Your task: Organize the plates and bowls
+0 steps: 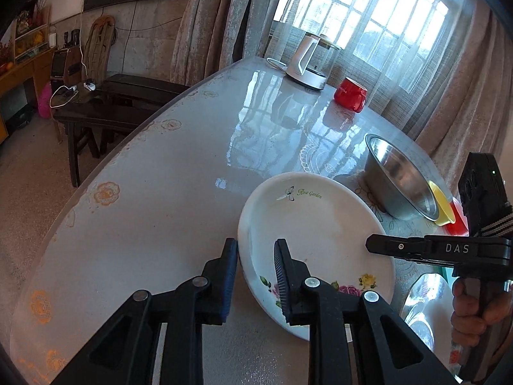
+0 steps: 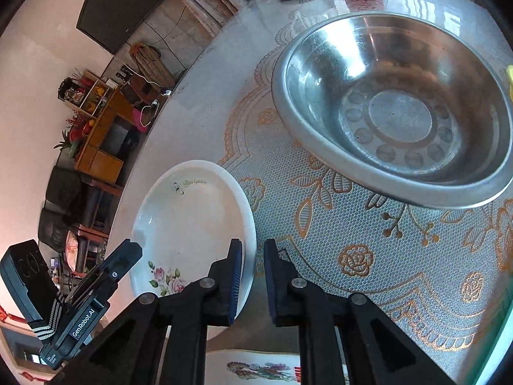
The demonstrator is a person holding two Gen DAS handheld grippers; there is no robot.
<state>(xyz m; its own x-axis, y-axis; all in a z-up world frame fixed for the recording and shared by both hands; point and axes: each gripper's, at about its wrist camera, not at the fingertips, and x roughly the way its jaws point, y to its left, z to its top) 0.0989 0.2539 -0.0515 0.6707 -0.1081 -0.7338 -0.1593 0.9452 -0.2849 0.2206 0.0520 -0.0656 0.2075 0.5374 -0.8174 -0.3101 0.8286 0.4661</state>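
The left gripper [image 1: 255,250] has its two fingers a little way apart, one on each side of the rim of the white plate [image 1: 315,224]. One blue pad sits just outside the rim and the other pad sits over the inside of the plate. There is a small gap at the rim, so it cannot be told if the pads squeeze it.

The right gripper [image 2: 253,250] stands the same way on the other side of the same white plate [image 2: 192,221]. Its left pad is over the inside of the plate and its right pad is just outside the rim, above the lace cloth [image 2: 368,256]. Its fingers are a little way apart too, and it cannot be told if they pinch the rim.

The plate looks tipped up, with one edge higher than the table [image 1: 160,176]. It has small roses painted on it and the words "Rose Garden".

There is one white plate between the grippers. There is one big steel bowl [image 2: 394,109] on the lace cloth, close to the plate but not touching it. One small yellow bowl [image 1: 442,203] peeks out behind the steel bowl. One more flowered plate [image 1: 423,308] lies near the table edge, beside the hand [image 1: 474,308] that holds the right gripper. One red mug [image 1: 350,94] lies on its side, far back by one white kettle [image 1: 309,62].
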